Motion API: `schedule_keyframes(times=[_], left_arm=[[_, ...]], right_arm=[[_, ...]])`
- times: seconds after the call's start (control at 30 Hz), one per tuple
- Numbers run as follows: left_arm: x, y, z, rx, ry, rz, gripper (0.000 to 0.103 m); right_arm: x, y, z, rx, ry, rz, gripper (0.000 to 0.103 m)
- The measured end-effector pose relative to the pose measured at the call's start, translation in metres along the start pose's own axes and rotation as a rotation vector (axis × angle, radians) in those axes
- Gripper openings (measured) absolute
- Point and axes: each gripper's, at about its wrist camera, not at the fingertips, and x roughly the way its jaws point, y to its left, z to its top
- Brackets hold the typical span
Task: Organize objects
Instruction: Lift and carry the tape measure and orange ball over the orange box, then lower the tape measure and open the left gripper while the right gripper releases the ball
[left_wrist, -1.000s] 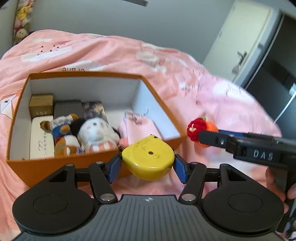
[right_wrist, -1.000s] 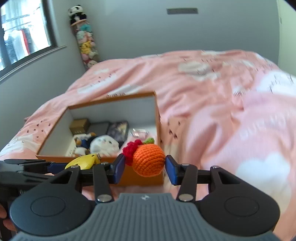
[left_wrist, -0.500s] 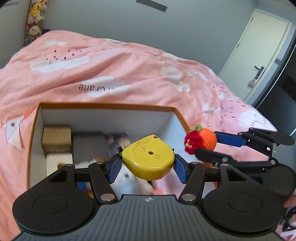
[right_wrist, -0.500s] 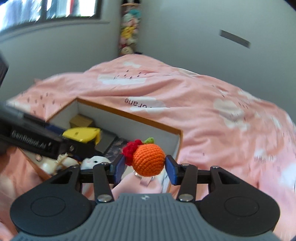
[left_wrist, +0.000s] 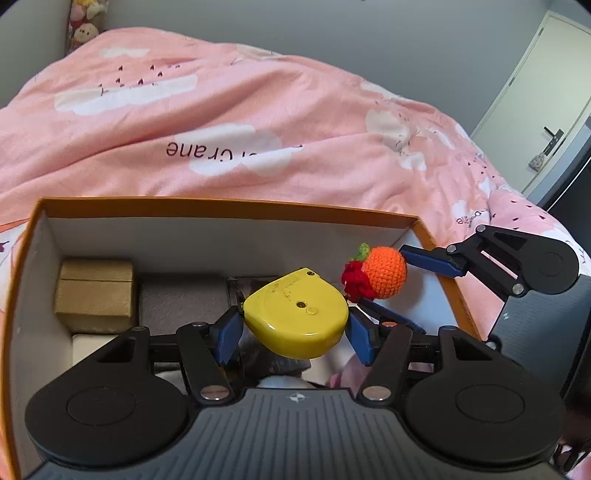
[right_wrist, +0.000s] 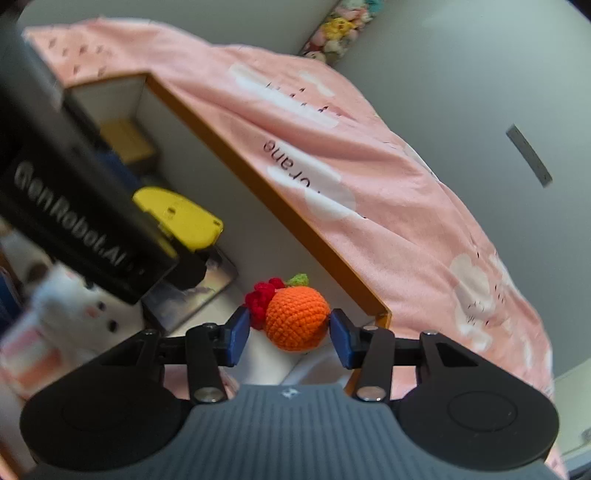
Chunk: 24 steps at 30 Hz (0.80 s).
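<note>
1. The left gripper (left_wrist: 295, 328) has its blue pads pressed against both sides of a yellow tape-measure case (left_wrist: 297, 317) — a firm grasp, with the case held above the inside of the orange box (left_wrist: 229, 205).
2. The right gripper (right_wrist: 290, 332) is clamped on a crocheted orange (right_wrist: 297, 319), which carries a red knitted tuft and a small green leaf on its left side.
3. From the left wrist view, the crocheted orange sits just to the right of the yellow case, close to the box's right wall and within the box's outline.
4. The box is orange outside and white inside, and it rests on a pink duvet (left_wrist: 221, 110) printed with white clouds.
5. Inside the box, a gold-brown small box (left_wrist: 94, 291) stands in the far left corner, with a dark grey case (left_wrist: 183, 302) just beside it on the right.
6. The right wrist view shows a white plush toy (right_wrist: 74, 314) lying on the box floor — blurred, below the left gripper's body — and a dark glossy card pack (right_wrist: 192, 291) next to it.
7. A column of small plush toys (right_wrist: 343, 29) hangs on the grey wall beyond the bed.
8. A white door (left_wrist: 546, 122) with a dark handle stands at the far right in the left wrist view.
</note>
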Motion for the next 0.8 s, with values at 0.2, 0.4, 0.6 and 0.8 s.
schedule_keyframes(times=[0.2, 0.4, 0.6, 0.8], left_arm=[[0.016, -0.003, 0.008, -0.008, 0.040, -0.004, 0.069], [0.034, -0.010, 0.012, 0.002, 0.085, 0.002, 0.069], [0.045, -0.014, 0.010, 0.000, 0.113, 0.011, 0.069], [0.053, -0.015, 0.010, -0.005, 0.139, 0.024, 0.070]], right_arm=[[0.023, -0.003, -0.004, -0.044, 0.050, -0.007, 0.050], [0.028, -0.001, -0.010, -0.090, 0.040, -0.035, 0.051], [0.021, -0.001, -0.014, -0.125, 0.018, -0.066, 0.056], [0.012, 0.003, -0.017, -0.154, -0.001, -0.071, 0.064]])
